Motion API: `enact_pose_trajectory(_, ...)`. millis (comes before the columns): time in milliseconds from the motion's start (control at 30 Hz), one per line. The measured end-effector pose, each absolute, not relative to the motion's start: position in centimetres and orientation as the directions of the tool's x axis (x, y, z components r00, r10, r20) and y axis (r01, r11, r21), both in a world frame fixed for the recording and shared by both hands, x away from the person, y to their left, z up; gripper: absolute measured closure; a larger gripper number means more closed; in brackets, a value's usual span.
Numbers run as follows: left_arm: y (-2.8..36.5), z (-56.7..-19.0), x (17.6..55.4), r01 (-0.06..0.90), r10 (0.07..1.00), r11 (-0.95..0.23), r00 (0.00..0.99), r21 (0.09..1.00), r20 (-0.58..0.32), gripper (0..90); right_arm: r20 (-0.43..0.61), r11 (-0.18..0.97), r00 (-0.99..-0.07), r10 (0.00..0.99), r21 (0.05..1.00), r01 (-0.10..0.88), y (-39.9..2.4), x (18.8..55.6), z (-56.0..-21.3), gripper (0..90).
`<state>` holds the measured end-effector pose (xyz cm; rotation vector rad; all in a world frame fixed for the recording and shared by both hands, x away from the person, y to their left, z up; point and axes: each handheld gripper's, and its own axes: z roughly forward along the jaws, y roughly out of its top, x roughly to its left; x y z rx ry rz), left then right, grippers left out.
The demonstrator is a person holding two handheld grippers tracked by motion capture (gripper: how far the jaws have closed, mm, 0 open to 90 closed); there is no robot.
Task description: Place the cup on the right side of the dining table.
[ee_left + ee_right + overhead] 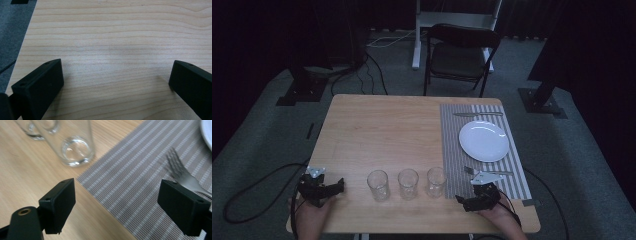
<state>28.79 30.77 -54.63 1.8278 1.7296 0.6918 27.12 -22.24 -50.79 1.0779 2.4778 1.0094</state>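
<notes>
Glasses (407, 183), three in a row, stand near the desk's (377, 130) front edge. Left of them the left claw (333, 188) rests released; right of them the right claw (467, 202) gapes, empty, and a careless sweep might topple the nearest glass (75, 147).

A pale wood-grain table (377, 130), a grey-and-white striped woven placemat (452, 150), a plain white round plate (483, 141), three clear drinking glasses (407, 183)
</notes>
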Motion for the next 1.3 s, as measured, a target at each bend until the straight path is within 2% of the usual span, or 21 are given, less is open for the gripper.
enact_pose_trajectory(767, 30.8, -54.6, 28.8, 0.73, 0.999, -0.044, 0.051, 0.682, 0.01, 0.0, 0.044, 0.496, -0.785, 0.617, 0.754, 0.431, -16.9, 27.8, -49.3, 14.4)
enact_pose_trajectory(1300, 30.8, -54.6, 28.8, 0.731, 0.999, -0.046, 0.053, 0.681, 0.011, 0.0, 0.024, 0.49, -0.794, 0.607, 0.776, 0.398, -14.7, 28.8, -48.6, 15.3)
